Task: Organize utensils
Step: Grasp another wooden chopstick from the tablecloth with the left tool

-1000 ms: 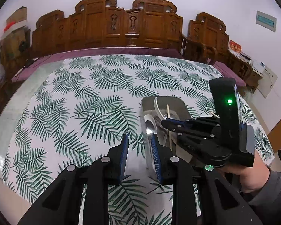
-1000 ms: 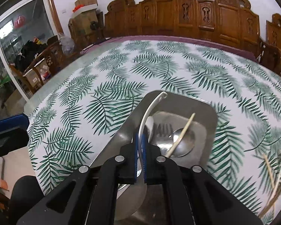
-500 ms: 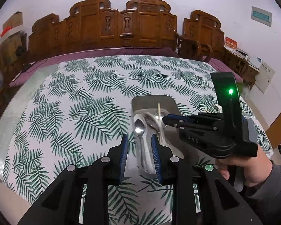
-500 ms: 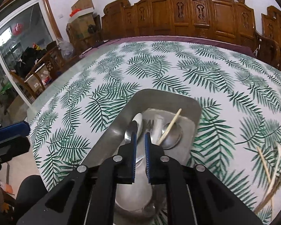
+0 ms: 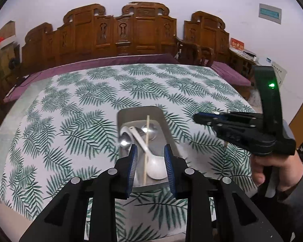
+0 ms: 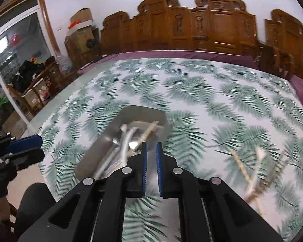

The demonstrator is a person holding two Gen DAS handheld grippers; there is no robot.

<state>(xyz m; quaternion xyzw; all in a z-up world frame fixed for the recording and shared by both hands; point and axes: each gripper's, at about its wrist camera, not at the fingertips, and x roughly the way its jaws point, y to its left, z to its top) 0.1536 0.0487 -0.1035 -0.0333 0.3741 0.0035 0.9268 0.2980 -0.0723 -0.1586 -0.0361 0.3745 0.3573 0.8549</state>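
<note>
One metal tray [image 5: 163,119] sat on the leaf-patterned tabletop [image 5: 74,109], and in it the left wrist view showed a white spoon [image 5: 151,161], a single wooden chopstick [image 5: 146,147] lying lengthwise across it, and at least two shiny metal spoons: one [image 5: 124,139] at the tray's left side, another [image 5: 149,131] toward the far end. The exact number of metal pieces could not be told, since they overlapped.

The left tool [image 5: 150,164] hung just above the near end of the tray with its two blue-padded fingers [image 5: 133,161] spread apart and nothing between them. That same view caught the right tool [image 5: 198,118] from the side, off to the right of the tray and above the cloth, gripped by a hand [image 5: 272,173]; from there its gap could not be judged.

The right wrist view, blurred by motion, supplied what the other lacked: the right tool [image 6: 150,161] had its fingers slightly parted and empty, poised beside the tray's [image 6: 103,147] right edge. It also showed loose chopsticks [image 6: 252,173] lying on the cloth well to the right of the tray, too smeared to count. The left tool [image 6: 24,144] appeared at that picture's left border.

A row of carved wooden chairs [image 5: 131,32] stood behind the tabletop in both views.
</note>
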